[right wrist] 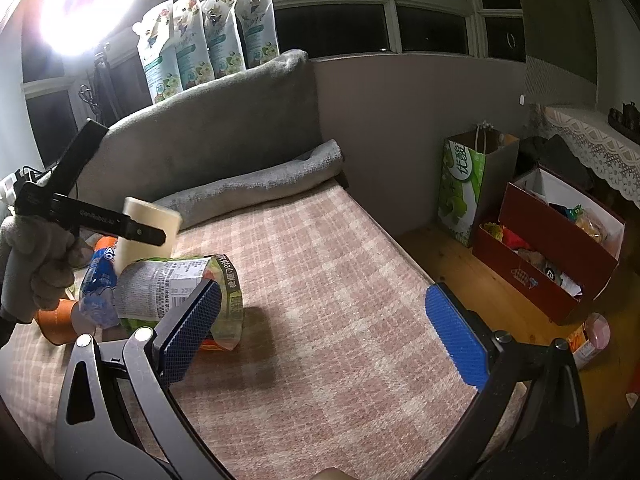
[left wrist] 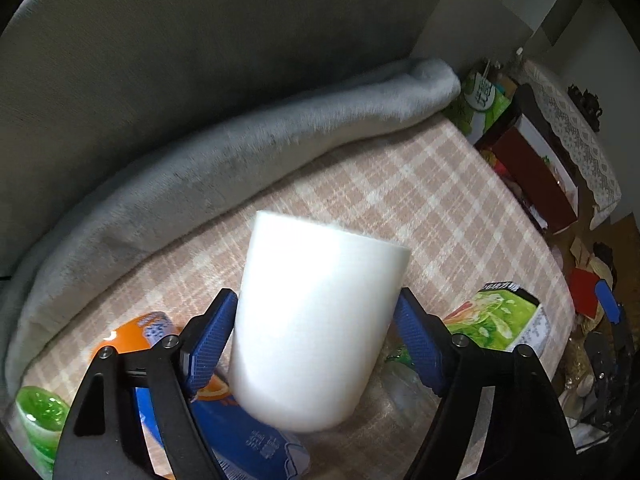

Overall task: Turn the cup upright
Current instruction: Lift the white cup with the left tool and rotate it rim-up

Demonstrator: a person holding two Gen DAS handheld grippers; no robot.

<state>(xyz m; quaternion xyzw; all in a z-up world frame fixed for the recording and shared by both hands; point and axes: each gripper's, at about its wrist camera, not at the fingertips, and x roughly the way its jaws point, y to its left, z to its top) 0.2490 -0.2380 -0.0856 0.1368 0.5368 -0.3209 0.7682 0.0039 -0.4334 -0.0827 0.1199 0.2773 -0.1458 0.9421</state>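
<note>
The left claw grips the white cup across its body, one blue pad pressed on either side, and holds it in the air above the checked bed cover. In the left wrist view the cup's long axis runs away from the claw, wider end far and narrower rounded end near the camera; whether the far end is the mouth cannot be told. From the right wrist view the cup hangs over the snack bags and looks close to vertical. The right claw is wide open, holds nothing, and sits well apart from the cup, over bare cover. The left hand is therefore the one placed to set it down, probably on the clear patch beside the bags.
</note>
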